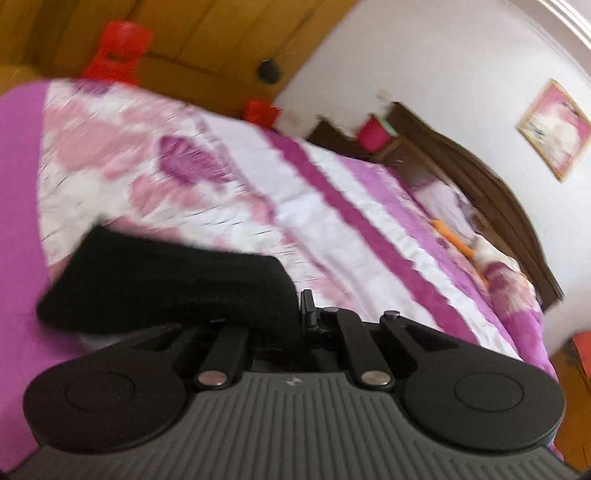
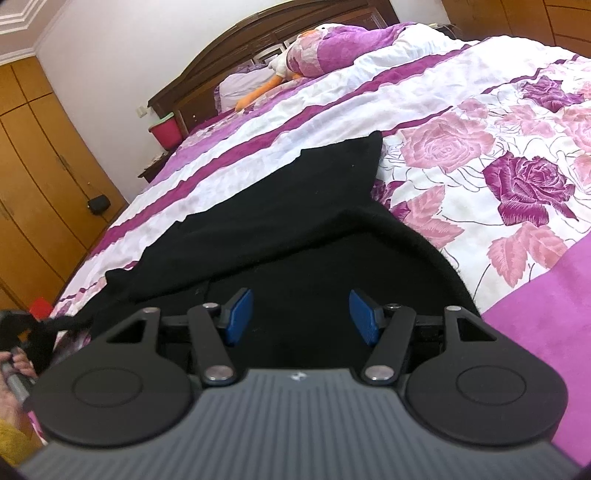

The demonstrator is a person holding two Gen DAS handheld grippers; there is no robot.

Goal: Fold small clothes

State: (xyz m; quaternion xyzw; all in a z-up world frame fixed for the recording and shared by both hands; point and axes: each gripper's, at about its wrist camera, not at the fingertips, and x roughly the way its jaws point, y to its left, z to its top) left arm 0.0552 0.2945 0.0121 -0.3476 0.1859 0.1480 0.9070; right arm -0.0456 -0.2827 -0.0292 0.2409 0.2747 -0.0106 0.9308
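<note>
A small black garment [image 2: 280,221] lies partly folded on the floral purple bedspread [image 2: 480,122]. My right gripper [image 2: 301,314] hovers just above its near part, jaws wide apart, blue pads [image 2: 240,314] bare. In the blurred left wrist view my left gripper [image 1: 295,317] has its jaws drawn together on an edge of the black garment [image 1: 166,280], which hangs off to the left above the bedspread [image 1: 221,177]. The left fingertips are mostly hidden by the cloth.
A stuffed toy with an orange beak [image 2: 280,74] and a pillow lie near the dark wooden headboard [image 2: 258,33]. A red bucket [image 2: 166,133] stands on the nightstand. Wooden wardrobes [image 2: 40,166] line the wall. Red chairs [image 1: 118,51] stand beyond the bed.
</note>
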